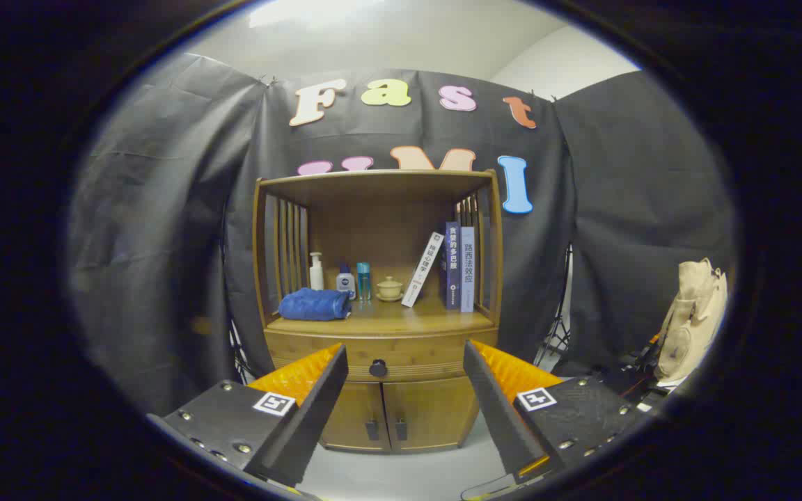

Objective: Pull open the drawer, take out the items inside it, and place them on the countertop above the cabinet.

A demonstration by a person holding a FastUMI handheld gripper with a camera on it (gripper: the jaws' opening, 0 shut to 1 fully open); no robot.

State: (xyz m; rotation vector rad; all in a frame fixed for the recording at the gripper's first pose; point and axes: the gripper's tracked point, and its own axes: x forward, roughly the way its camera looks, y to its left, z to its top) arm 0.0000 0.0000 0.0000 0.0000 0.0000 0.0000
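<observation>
Wooden cabinet [378,306] on a pale floor [408,473], before black cloth. Your gripper [404,362] is spread open, empty; the closed drawer [378,353] and its knob [378,368] lie beyond, at 12 o'clock.

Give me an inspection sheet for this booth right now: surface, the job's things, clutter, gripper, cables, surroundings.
Surface: wooden countertop of the cabinet, under a shelf roof, partly occupied.
Job's things: drawer shut, its round knob untouched; contents hidden.
Clutter: blue towel, pump bottle, two small bottles, lidded cup, one leaning book and two upright books on the countertop.
Gripper: gripper open, fingers wide apart, short of the cabinet, knob lined up between them.
Cables: nothing clearly seen.
Surroundings: black cloth wall behind, beige bag beside the cabinet, stand legs, pale floor.
</observation>
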